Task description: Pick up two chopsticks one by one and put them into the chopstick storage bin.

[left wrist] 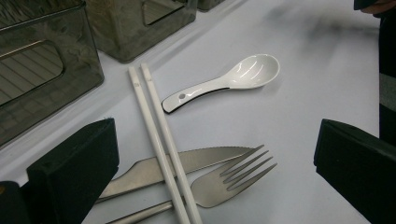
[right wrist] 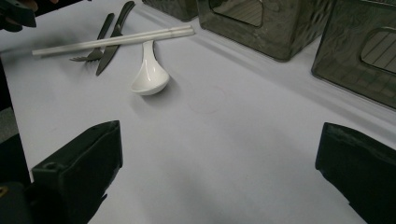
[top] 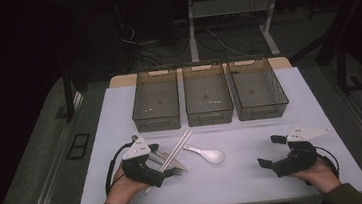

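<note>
Both tools, left tool (top: 160, 160) and right tool (top: 271, 151), are gaping empty, the left gripper view showing chopsticks (left wrist: 161, 140) apparently crossing knife (left wrist: 187, 163) and fork (left wrist: 224, 179) beside bare worktop (top: 256, 175).

light: dim room, lit table (top: 236, 177) | glare: spoon (left wrist: 233, 77) glinted | blur: jaws soft, edges dark

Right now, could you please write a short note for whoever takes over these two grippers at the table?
Left gripper: jaws open, holding nothing, hovering over the cutlery pile.
Right gripper: jaws open, holding nothing, over bare table on the right.
Cutlery: white chopsticks lie across the knife and fork; the white spoon lies beside them.
Three bins stand at the far side, with no cutlery in them.
Done: nothing moved into the bins yet.
Left: probably sorting every piece into them.
</note>
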`<state>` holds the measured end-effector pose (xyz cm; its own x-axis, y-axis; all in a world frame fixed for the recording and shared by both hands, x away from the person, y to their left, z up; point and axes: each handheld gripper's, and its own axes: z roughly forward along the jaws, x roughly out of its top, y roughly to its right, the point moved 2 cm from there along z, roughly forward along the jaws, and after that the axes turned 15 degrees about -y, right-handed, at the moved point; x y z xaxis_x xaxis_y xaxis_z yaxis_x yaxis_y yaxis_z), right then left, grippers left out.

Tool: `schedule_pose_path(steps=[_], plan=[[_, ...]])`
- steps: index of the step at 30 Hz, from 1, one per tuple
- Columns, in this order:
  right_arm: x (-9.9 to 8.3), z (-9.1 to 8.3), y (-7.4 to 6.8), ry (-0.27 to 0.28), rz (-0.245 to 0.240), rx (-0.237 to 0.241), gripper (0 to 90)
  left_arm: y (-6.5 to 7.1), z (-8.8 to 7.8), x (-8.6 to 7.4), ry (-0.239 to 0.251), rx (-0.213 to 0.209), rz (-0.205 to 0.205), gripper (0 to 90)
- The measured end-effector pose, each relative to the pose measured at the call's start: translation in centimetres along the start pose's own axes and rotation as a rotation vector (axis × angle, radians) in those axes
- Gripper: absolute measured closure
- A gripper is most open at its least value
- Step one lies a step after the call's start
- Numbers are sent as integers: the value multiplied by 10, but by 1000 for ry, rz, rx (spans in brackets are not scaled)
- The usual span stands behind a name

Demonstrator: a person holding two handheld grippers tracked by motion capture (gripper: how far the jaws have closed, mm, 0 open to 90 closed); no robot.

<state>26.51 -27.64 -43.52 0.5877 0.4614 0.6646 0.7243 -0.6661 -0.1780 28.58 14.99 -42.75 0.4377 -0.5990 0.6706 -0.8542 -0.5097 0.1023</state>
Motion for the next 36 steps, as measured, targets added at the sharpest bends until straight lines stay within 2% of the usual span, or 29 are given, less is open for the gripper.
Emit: schedule_pose_path(steps=[11,18,27,36], plan=[[0,0,1,3,10,14,8,-1,0,6,-11,17,-8,0],[0,-1,2,9,12,9,8,-4,1,11,-21,28,0,0],[0,-1,1,10,23,18,8,-6,2,21,2,39,-1,9],[1,-1,2,9,17,23,8,-11,8,28,-7,44,-9,36]])
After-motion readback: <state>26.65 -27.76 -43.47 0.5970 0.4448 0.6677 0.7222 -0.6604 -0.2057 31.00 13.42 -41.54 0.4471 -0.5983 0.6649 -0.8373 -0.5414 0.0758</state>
